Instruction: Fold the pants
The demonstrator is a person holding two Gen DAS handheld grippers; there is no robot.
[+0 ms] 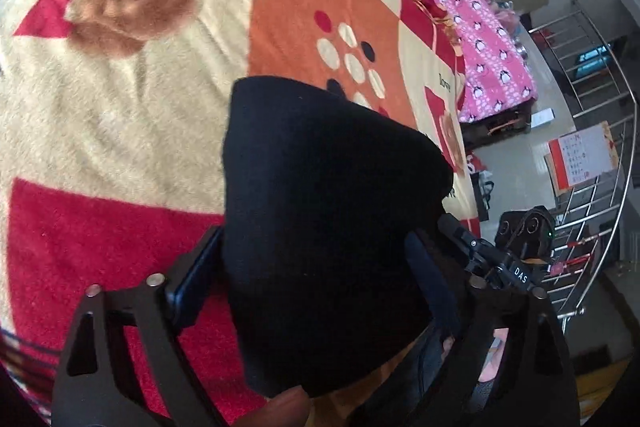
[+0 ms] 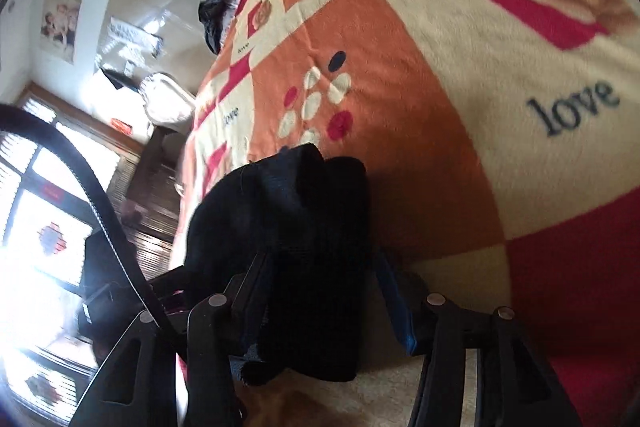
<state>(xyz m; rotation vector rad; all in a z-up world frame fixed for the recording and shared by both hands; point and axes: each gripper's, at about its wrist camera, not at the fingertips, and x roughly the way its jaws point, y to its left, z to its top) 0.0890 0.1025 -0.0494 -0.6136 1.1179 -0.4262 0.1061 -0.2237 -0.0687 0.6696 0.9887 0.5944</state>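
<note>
Left gripper [image 1: 316, 279]: jaws spread wide, with a thick bunch of the black pants [image 1: 320, 227] filling the space between them. The cloth presses against both blue fingers [image 1: 196, 283]; whether they actually clamp it, I cannot tell. The pants mound up ahead of the fingers and hang down toward me below them.

Right gripper [image 2: 320, 291]: jaws also apart, black pants [image 2: 288, 227] bunched between them. The cloth lies against the left finger; the blue right finger [image 2: 394, 303] sits just beside the fold's edge, contact unclear. A frayed edge of the cloth hangs below the fingers.

Under and ahead of both grippers lies a blanket [image 1: 120, 115] in cream, red and orange squares with roses, dots and the word "love". To the right of my left gripper: a pink cloth [image 1: 480, 39] past the blanket's edge, and a metal railing [image 1: 600, 155] further right.
</note>
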